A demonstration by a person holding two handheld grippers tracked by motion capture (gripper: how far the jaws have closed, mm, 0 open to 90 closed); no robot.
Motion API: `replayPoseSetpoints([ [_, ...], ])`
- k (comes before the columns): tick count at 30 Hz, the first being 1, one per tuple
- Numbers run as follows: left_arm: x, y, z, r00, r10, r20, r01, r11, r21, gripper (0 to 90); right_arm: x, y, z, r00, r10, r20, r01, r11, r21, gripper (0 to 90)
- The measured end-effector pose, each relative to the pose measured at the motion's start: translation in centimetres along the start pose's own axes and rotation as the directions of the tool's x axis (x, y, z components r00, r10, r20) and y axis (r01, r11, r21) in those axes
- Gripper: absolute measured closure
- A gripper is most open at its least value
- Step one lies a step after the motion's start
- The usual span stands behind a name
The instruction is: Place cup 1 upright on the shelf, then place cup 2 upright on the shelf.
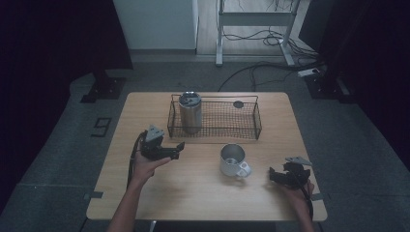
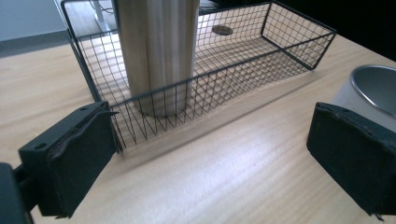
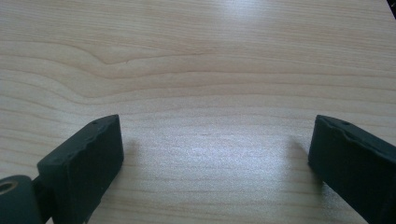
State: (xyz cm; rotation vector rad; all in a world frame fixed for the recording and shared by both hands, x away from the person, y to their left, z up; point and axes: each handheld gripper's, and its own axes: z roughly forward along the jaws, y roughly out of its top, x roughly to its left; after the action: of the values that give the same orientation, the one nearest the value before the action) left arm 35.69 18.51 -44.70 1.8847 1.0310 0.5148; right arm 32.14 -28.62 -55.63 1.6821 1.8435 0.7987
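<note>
Left gripper view looks along the left gripper [image 2: 210, 158], whose jaws stand wide apart and released, nothing but bare wood between them. Just beyond the left-hand jaw rises the near wall of the wire basket [image 2: 219, 70], and behind that wall, inside the basket at its near end, the steel tumbler [image 2: 159, 51] stands upright. Off the tip of the right-hand jaw sits the rim of the white mug [image 2: 373, 86], on the table and outside the basket. Farther along the basket floor lies a small dark disc [image 2: 222, 30], possibly a lid; what it is cannot be told for sure.

From the high view, the left gripper [image 1: 169, 151] hovers in front of the basket's left end, its jaws pointing across toward the mug [image 1: 233, 160], which is near but untouched. The right gripper [image 1: 278, 176] rests low at the table's [image 1: 145, 193] edge, well apart from the mug's handle side; its own view shows released jaws [image 3: 215, 154] over empty wood.

As a judgement, one vessel is already put away in the basket [image 1: 212, 116], and the mug is left: it has yet to be gripped, lifted over the wall and set down beside the tumbler [image 1: 190, 112].
</note>
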Motion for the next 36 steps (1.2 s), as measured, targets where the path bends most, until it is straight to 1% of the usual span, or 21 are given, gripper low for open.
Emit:
replayPoseSetpoints([
  [3,0.2,-0.9,-0.6,0.9996,-0.026,0.009,0.026,0.9996,-0.012,2.9,0.0,0.0,0.0,1.0,0.0,0.0,0.0,1.0,0.0,3.2],
  [5,0.2,-1.4,-0.9,0.9995,-0.028,0.011,0.028,0.9995,-0.014,3.4,0.0,0.0,0.0,1.0,0.0,0.0,0.0,1.0,0.0,3.2],
  [9,0.3,-2.6,-1.3,0.9992,-0.033,0.021,0.033,0.9995,0.001,5.9,0.0,0.0,0.0,1.0,0.0,0.0,0.0,1.0,0.0,3.2],
  [11,0.4,-3.3,-1.3,0.9985,-0.048,0.025,0.047,0.9988,0.01,6.0,0.0,0.0,0.0,1.0,0.001,-0.002,-0.001,1.0,0.0,3.3],
  [14,0.3,-4.4,-1.3,0.9989,-0.043,0.02,0.042,0.9987,0.028,6.2,0.0,0.0,0.0,1.0,0.001,-0.003,-0.001,1.0,0.0,3.3],
  [17,0.2,-5.1,-1.1,0.9993,-0.034,0.017,0.033,0.9981,0.051,6.2,0.0,0.0,0.0,1.0,0.001,-0.002,-0.001,1.0,0.0,3.2],
  [19,0.2,-5.3,-1.0,0.9991,-0.039,0.015,0.038,0.9976,0.057,6.6,0.0,0.0,0.0,1.0,0.001,-0.002,-0.001,1.0,0.0,3.3],
  [23,0.0,-5.8,-0.8,0.9997,-0.024,0.01,0.024,0.9973,0.069,6.9,0.0,0.0,0.0,1.0,0.001,-0.002,-0.001,1.0,0.0,3.3],
  [25,-0.1,-6.1,-0.6,0.9998,-0.017,0.008,0.017,0.9967,0.079,6.9,0.0,0.0,-0.1,1.0,0.0,-0.005,0.0,1.0,-0.005,5.3],
  [27,-0.2,-6.2,-0.4,0.9998,-0.021,-0.001,0.021,0.9957,0.091,6.8,-0.1,0.0,0.0,0.9999,-0.009,-0.014,0.009,1.0,-0.008,6.2],
  [31,-0.2,-6.4,-0.4,0.9996,-0.026,0.006,0.026,0.9962,0.084,7.0,-0.1,0.0,-0.2,0.9998,-0.006,-0.018,0.006,1.0,-0.025,6.3],
  [33,-0.1,-6.5,-0.5,0.9992,-0.037,0.015,0.035,0.9958,0.085,7.2,-0.1,0.0,-0.3,0.9996,0.002,-0.026,-0.002,0.999,-0.035,6.8],
  [35,-0.1,-6.5,-0.5,0.999,-0.041,0.017,0.04,0.9958,0.082,7.2,0.0,0.2,-0.6,0.999,0.01,-0.044,-0.012,0.999,-0.051,7.3],
  [36,-0.1,-6.5,-0.5,0.9988,-0.044,0.02,0.043,0.996,0.079,7.6,0.1,0.3,-0.9,0.9975,0.016,-0.069,-0.02,0.998,-0.063,7.5],
])
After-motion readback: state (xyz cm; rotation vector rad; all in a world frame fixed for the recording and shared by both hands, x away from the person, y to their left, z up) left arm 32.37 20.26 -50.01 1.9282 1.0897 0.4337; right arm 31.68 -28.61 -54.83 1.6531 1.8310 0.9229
